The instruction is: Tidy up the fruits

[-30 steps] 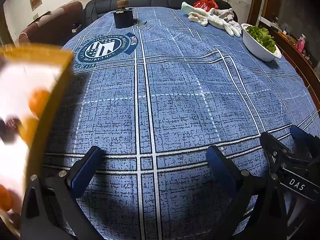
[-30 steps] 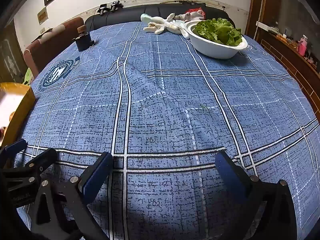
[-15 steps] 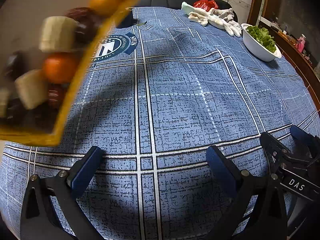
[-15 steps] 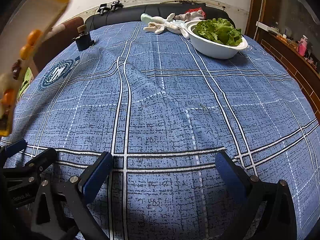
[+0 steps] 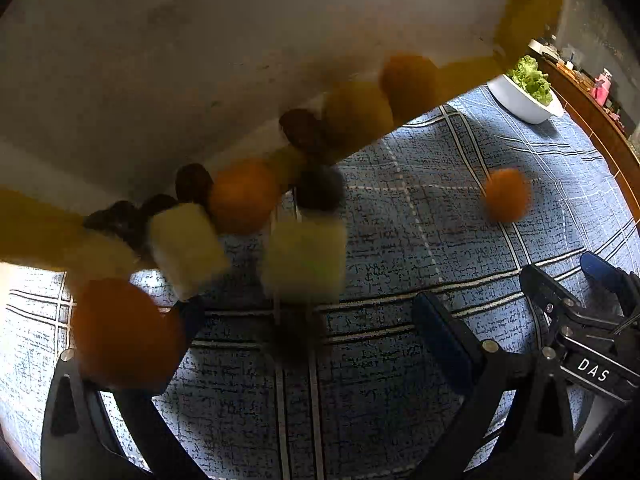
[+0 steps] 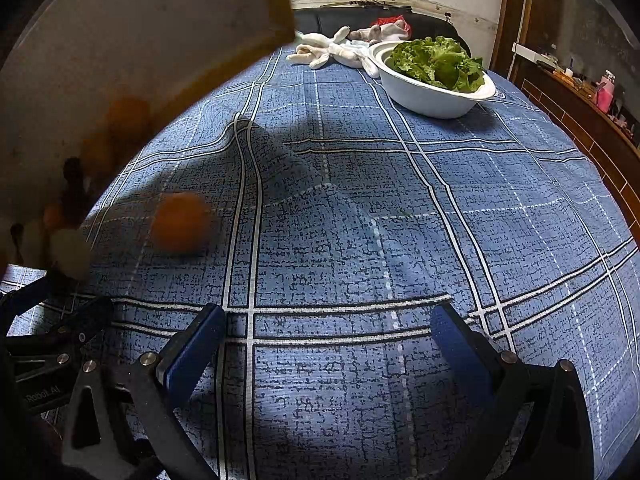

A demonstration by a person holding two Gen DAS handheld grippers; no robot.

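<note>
Orange fruits (image 5: 244,196), pale cubes (image 5: 304,260) and dark pieces (image 5: 320,188) are spilling, blurred, from a tilted yellow-rimmed tray (image 5: 528,8) above the blue checked cloth (image 6: 360,240) on the bench; one orange ball (image 6: 180,222) is loose, apart from the rest. Best wait until the pieces settle, then take the nearest single fruit squarely. Left claw (image 5: 308,336) and right claw (image 6: 328,344) hang low over the cloth side by side, jaws spread wide, holding nothing.

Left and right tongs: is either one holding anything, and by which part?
Neither. Left tongs and right tongs gape empty over the tablecloth while fruit spills from a tilted tray.
</note>
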